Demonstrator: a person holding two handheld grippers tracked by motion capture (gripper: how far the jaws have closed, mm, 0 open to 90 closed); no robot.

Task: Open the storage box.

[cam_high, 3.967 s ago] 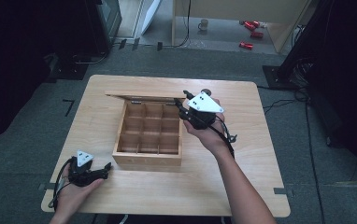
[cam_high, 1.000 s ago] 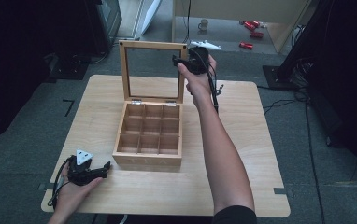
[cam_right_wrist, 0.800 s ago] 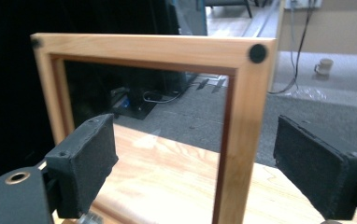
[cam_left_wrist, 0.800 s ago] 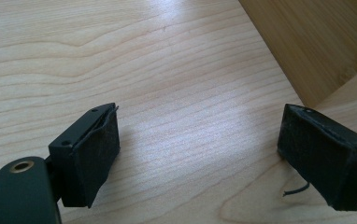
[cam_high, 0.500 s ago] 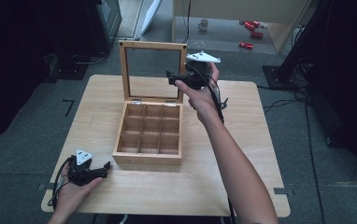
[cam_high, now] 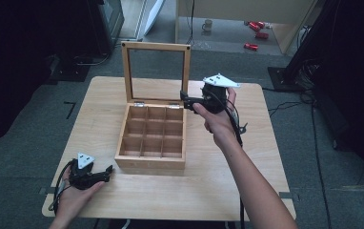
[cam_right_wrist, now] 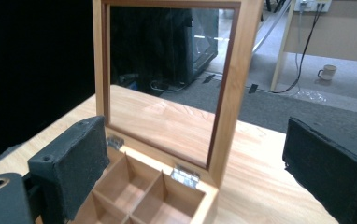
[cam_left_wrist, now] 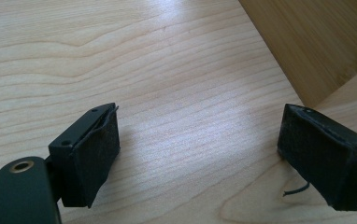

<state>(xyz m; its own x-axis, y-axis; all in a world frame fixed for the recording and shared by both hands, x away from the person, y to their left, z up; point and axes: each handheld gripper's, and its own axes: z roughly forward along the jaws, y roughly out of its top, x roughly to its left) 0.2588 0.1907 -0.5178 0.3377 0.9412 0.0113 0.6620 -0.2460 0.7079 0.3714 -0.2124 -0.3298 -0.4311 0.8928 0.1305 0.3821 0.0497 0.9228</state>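
Box lid (cam_high: 157,71) now standing upright; right gripper (cam_high: 187,101) is backing off it, jaws just opened wide, holding nothing.

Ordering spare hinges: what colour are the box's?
Silver metal hinges, best in the right gripper view.

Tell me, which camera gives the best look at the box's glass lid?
The right gripper view: the lid stands upright close ahead, hinges visible. The high view shows the lid smaller, from above. The left gripper view catches just a box corner.
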